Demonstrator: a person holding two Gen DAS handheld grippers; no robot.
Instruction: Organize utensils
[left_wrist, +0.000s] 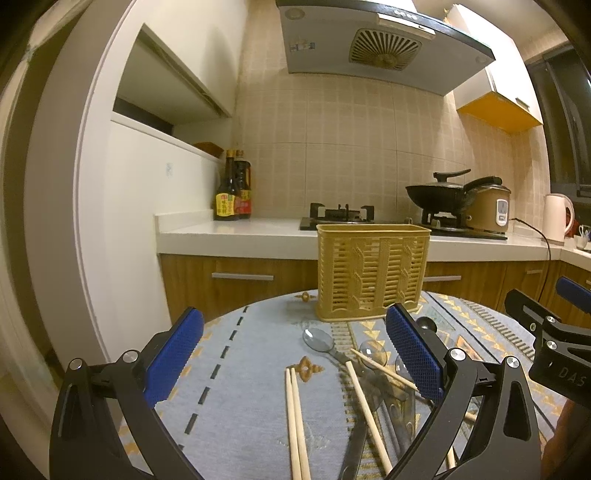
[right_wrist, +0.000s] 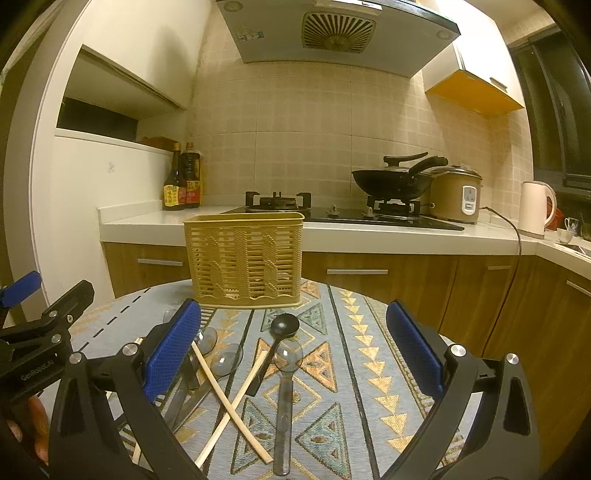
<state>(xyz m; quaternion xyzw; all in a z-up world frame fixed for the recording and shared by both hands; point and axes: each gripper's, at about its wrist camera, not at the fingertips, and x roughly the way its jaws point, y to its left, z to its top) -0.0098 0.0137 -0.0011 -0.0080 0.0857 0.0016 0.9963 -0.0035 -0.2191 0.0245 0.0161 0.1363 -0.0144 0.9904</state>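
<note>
Two pairs of wooden chopsticks (right_wrist: 231, 397) and several spoons lie loose on the round counter (right_wrist: 369, 350), which has a patterned cloth on it. One pair of chopsticks (left_wrist: 297, 421) lies neat and side by side at the near left. The other pair is crossed over, a bit to the right. A black spoon (right_wrist: 284, 325) and a clear spoon (right_wrist: 287, 363) lie close to the crossed pair, and more clear spoons (right_wrist: 227, 360) sit to the left of them in a small heap. The yellow utensil basket (right_wrist: 243, 258) stands upright at the far edge of the counter. I cannot see anything inside it.

Both grippers hang over the pile. The left gripper (left_wrist: 295, 354) is wide open with nothing in it. The right gripper (right_wrist: 293, 350) is wide open too and has nothing.

I think the job is just starting. A good first pick for the left gripper is the neat pair of chopsticks, since nothing lies on top of it. Come down with one finger on each side and squeeze near the middle so they do not tip. The clear spoon under the right gripper lies apart, so it looks easy too. Leave the crossed pieces for later, because pulling one may drag the others.

Behind the counter are a stove (right_wrist: 280, 203), a wok (right_wrist: 391, 181) and a rice cooker (right_wrist: 456, 195).
</note>
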